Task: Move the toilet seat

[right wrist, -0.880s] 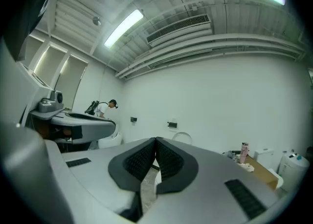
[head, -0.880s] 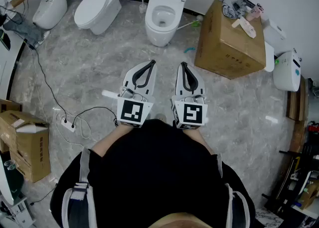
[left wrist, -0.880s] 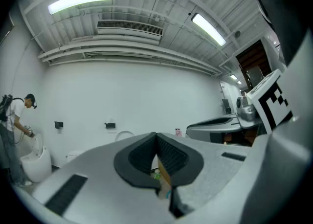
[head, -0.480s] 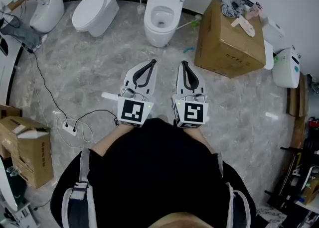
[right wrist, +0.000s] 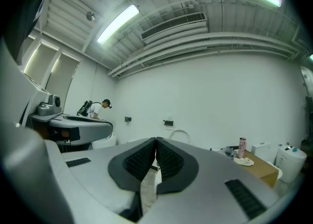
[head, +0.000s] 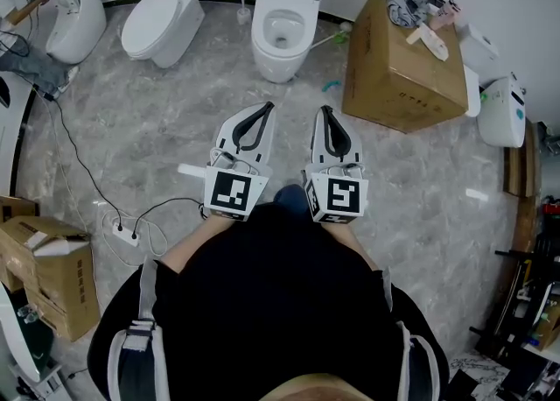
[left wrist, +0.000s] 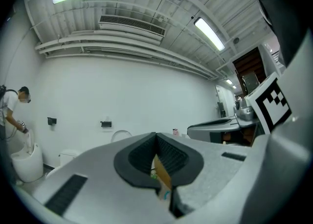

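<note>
White toilet seat (head: 265, 33) ahead, well apart from left gripper (head: 264, 109), right gripper (head: 325, 111).

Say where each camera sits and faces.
Head view: on the person's head, steeply down at floor and open toilet; shows torso, left gripper, right gripper.
Left gripper view: on that gripper, level toward the wall; own shut jaws.
Right gripper view: on that gripper, level toward the wall; own shut jaws.
Shared: cardboard box, head and right gripper views.

White toilet (head: 278, 59) top centre, brown box (head: 402, 71) upper right — grey marbled floor (head: 157, 119); left gripper (head: 264, 109), right gripper (head: 325, 113) white, black-padded.
</note>
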Demonstrator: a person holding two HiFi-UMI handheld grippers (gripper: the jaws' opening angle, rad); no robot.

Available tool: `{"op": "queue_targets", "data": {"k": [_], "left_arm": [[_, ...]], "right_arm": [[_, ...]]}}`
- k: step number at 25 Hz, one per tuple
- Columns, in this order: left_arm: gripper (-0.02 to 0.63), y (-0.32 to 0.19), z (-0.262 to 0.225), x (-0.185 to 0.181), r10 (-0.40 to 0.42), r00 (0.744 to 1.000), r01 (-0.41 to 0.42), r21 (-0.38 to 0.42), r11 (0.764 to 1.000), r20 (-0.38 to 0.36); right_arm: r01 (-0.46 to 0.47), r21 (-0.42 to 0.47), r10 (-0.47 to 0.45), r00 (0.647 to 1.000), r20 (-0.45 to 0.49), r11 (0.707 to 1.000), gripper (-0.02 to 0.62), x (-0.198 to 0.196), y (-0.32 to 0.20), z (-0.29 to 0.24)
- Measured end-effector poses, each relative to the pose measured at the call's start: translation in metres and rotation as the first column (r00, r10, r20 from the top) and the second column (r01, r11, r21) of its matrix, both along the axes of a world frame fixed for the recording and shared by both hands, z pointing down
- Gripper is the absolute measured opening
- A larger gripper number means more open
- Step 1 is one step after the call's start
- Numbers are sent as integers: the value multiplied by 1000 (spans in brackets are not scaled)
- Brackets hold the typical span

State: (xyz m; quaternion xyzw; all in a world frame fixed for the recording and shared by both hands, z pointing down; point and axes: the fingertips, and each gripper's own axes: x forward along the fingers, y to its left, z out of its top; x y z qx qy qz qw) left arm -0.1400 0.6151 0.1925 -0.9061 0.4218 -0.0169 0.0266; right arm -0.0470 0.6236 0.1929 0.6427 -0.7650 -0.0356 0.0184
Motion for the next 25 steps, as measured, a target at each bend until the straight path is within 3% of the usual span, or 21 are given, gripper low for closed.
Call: {"op": "queue_targets", "data": {"k": [15,25], "left_arm": [[8,-97,9,19,-41,999,40,-21,999,-24],[8,-194,2,60,-104,994,103,-21,994,-39]], "right_arm": [[62,-1,-62,998,-16,998,21,18,-107,3],[134,-14,-134,989,-55,991,22,57,-211,-2]]}}
